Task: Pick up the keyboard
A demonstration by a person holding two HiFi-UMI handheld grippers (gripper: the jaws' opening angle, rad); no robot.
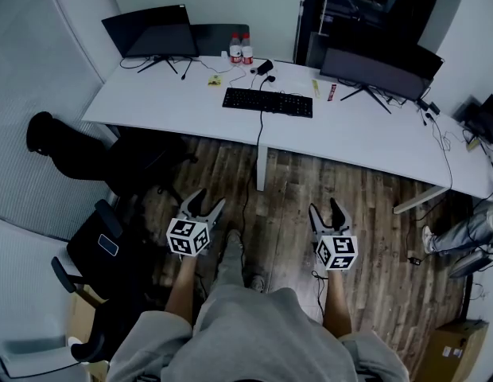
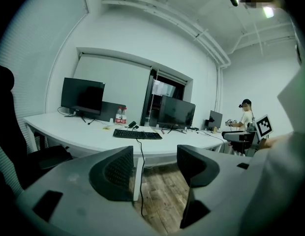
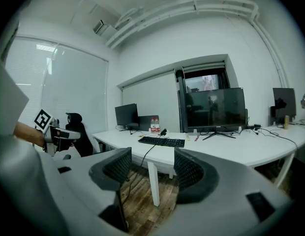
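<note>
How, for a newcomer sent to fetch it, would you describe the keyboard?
On the long white desk, between the two dark monitors, the keyboard lies flat near the middle. It is the only low black bar there, near two water bottles, its cable dropping off the front edge.

Grey shirt (image 1: 258,329), grey left tool (image 1: 212,196), marker-patterned cube (image 1: 188,236)

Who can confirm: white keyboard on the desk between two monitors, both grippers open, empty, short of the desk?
The keyboard is black, not white; the head view shows it. Otherwise right: on the desk between two monitors, left gripper and right gripper open, empty, short of the desk.
</note>
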